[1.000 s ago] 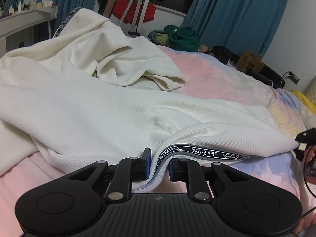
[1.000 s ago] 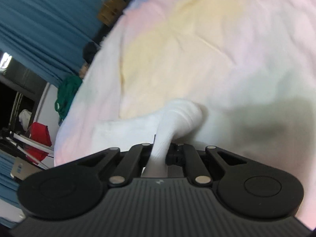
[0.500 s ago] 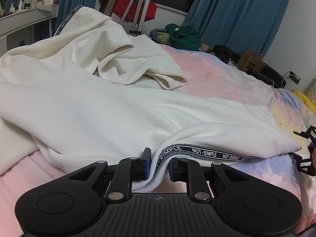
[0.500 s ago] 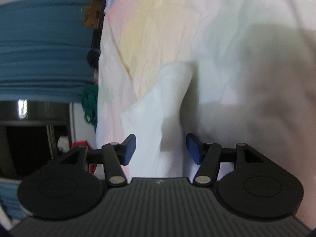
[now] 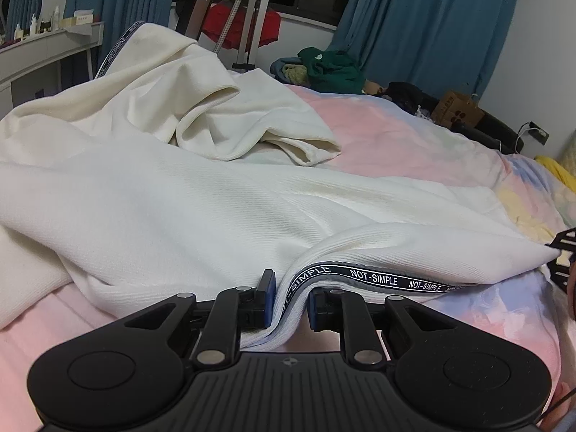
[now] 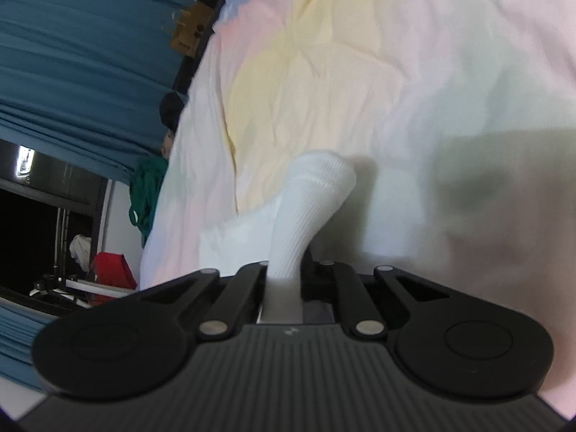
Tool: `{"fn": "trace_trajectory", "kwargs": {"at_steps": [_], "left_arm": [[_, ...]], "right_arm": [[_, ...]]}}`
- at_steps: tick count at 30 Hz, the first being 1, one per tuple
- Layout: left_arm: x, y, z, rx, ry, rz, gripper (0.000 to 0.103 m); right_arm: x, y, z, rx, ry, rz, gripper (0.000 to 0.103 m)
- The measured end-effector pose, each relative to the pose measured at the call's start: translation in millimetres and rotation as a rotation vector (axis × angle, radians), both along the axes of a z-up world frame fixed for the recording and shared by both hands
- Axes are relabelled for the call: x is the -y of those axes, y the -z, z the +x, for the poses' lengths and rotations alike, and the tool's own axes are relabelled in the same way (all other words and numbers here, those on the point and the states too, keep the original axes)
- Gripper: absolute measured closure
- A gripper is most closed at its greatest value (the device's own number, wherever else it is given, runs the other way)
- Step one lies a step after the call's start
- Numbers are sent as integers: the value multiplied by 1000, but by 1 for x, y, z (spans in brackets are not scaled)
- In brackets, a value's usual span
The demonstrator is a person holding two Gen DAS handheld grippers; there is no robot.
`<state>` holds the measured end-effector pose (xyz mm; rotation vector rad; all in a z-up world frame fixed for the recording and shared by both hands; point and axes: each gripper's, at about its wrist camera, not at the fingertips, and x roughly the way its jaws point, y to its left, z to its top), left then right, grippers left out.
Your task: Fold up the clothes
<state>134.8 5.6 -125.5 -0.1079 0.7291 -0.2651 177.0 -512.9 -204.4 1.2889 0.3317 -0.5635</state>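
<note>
bed [image 5: 414,144]: a pastel sheet, pink, yellow and pale blue; much of it lies bare to the right of the garment and gives free room for moving.
garment [image 5: 180,216]: a white knit piece spread over the left and middle of the bed, with one part bunched up at the far side. its ribbed hem with the lettered tape [image 5: 374,278] runs along the near edge.
step: i judge that both ends of the hem are now taken, ready for the first fold.
next move: it calls for lifting both ends together and keeping the hem tight; the bunched part may drag.
left gripper [image 5: 289,300]: clenched on the hem, beside the tape.
right gripper [image 6: 284,273]: clenched on the white corner [image 6: 309,201], which rises from its jaws over the sheet.
</note>
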Motion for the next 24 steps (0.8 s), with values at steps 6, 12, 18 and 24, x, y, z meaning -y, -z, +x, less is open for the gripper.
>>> {"fn": "trace_trajectory", "kwargs": {"at_steps": [6,12,18,24], "left_arm": [[6,-11,-19,2,36,75,78],[-2,-46,-65,65,60,64,19],[-53,-70,-76,32,-88,-66,11],[-129,-40,-57,-112,-395,-348,5]], "right_arm": [[0,-2,7,-38,3,-80,98],[-2,-2,5,-86,8,-111,98],[-4,-5,3,-99,0,-135,98],[-7,-7,-1,-111,-25,-154,98]]}}
